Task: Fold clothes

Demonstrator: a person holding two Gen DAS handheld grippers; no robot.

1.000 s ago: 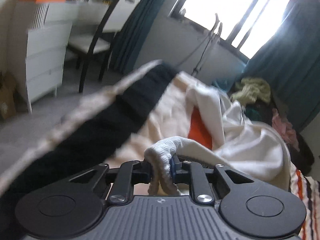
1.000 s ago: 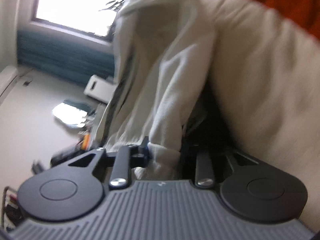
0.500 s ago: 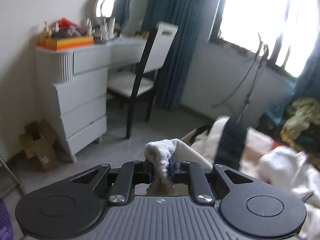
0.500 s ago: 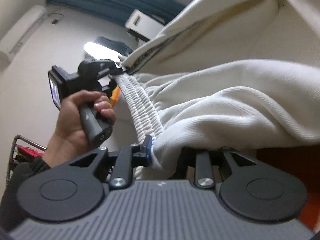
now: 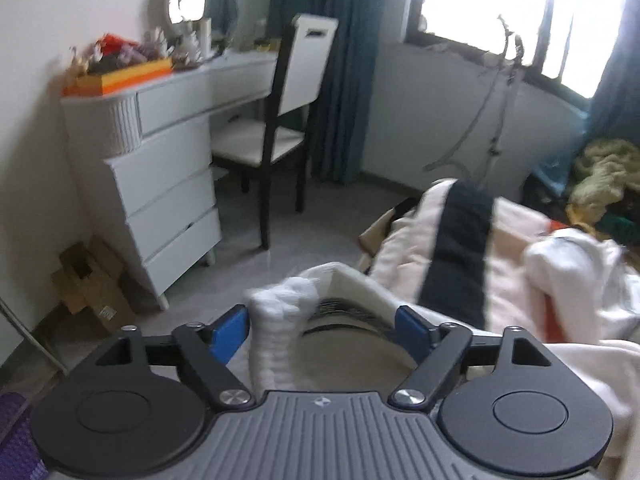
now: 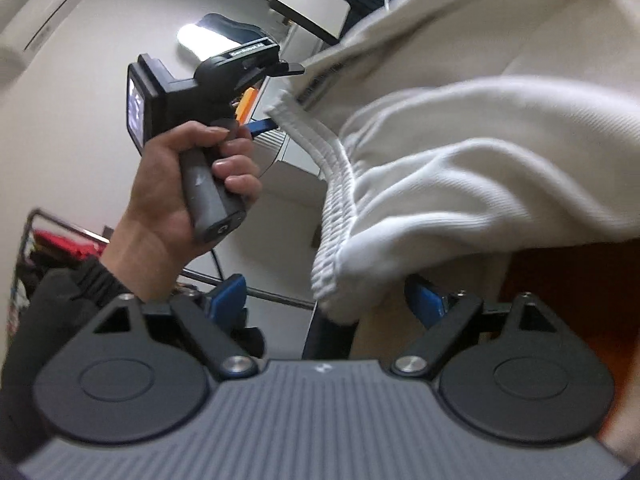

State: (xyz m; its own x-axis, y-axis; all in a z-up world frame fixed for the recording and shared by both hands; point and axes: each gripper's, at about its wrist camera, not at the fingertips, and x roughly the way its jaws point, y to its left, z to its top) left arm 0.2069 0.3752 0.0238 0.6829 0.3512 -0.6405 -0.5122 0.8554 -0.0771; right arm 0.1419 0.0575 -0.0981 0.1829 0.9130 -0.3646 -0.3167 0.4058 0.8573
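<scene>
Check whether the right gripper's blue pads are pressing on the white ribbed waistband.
Apart. The right wrist view shows the right gripper opening, with the white ribbed waistband hanging between the blue pads, a gap on each side.

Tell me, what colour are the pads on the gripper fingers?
Blue pads, on black fingers; clearest in the left wrist view.

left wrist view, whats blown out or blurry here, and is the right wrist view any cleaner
Left wrist view: the window is blown out white, and the white ribbed waistband is motion-smeared. Right wrist view: no glare, the hand is fairly sharp, edges bend with the fisheye.
</scene>
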